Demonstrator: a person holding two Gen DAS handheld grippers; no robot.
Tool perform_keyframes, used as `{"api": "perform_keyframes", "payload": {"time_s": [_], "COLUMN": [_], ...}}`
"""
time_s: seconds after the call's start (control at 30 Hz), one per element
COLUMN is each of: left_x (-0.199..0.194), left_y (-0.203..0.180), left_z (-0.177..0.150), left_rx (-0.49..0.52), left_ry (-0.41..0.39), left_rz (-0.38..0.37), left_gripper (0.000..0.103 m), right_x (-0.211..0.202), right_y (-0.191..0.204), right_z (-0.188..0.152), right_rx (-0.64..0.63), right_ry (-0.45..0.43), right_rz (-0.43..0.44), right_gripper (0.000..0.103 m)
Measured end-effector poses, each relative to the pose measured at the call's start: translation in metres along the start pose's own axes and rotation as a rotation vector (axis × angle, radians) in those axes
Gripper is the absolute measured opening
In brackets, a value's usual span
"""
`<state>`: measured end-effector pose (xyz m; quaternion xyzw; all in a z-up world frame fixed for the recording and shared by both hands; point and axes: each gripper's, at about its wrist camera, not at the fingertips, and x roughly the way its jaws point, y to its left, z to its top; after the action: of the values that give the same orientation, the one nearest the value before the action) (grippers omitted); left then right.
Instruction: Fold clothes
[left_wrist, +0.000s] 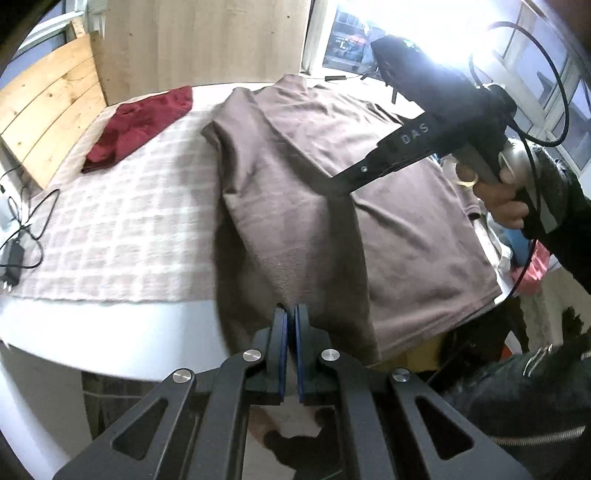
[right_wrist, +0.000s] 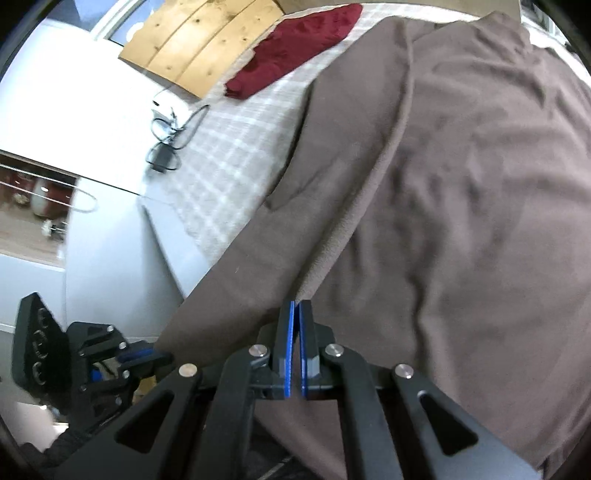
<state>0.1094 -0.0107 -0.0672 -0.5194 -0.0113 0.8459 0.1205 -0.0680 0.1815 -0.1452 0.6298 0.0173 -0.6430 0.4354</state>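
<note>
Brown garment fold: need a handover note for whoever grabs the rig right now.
Left gripper: shut on the brown garment at its near hem.
Right gripper: shut on the same garment, mid-body.
Garment lies on the checked cloth over the white table, near edge hanging off; its left side is already folded inward.
Red garment sits folded, far left.
Left: finish folding the brown one.

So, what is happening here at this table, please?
A person is folding a brown garment on a table covered with a checked cloth. The left gripper is shut on the garment's near edge, which hangs over the table rim. The right gripper is shut on a fold of the same garment further in. A dark red garment lies already folded at the far side, apart from the brown one.
</note>
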Motion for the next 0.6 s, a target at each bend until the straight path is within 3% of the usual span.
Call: {"api": "perform_keyframes", "payload": {"time_s": [0.13,0.23,0.3,0.4,0.5,0.57,0.6], "left_x": [0.044,0.073,0.058,0.025,0.002,0.004,0.011], "left_y": [0.01,0.008,0.008,0.016,0.029,0.044,0.053], "left_z": [-0.013,-0.021,-0.018,-0.006,0.024,0.055,0.074], "left_rx": [-0.03,0.025,0.043,0.053,0.112,0.14,0.152], "left_ry": [0.103,0.19,0.167,0.109,0.04,0.019,0.005], "left_rz": [-0.023,0.051,0.061,0.085,0.135,0.148,0.131], "left_gripper": [0.004,0.009,0.01,0.012,0.02,0.022,0.022], "right_x": [0.049,0.057,0.026,-0.03,-0.084,-0.107,-0.104], "right_y": [0.013,0.013,0.013,0.012,0.01,0.01,0.009], "right_z": [-0.002,-0.011,-0.015,-0.018,0.0,0.02,0.035], "right_rx": [-0.041,-0.07,-0.088,-0.11,-0.099,-0.112,-0.112], "right_ry": [0.062,0.135,0.099,0.015,-0.109,-0.194,-0.219], "right_rz": [-0.106,-0.167,-0.168,-0.165,-0.188,-0.217,-0.235], "right_gripper": [0.004,0.007,0.008,0.022,0.023,0.031,0.044]}}
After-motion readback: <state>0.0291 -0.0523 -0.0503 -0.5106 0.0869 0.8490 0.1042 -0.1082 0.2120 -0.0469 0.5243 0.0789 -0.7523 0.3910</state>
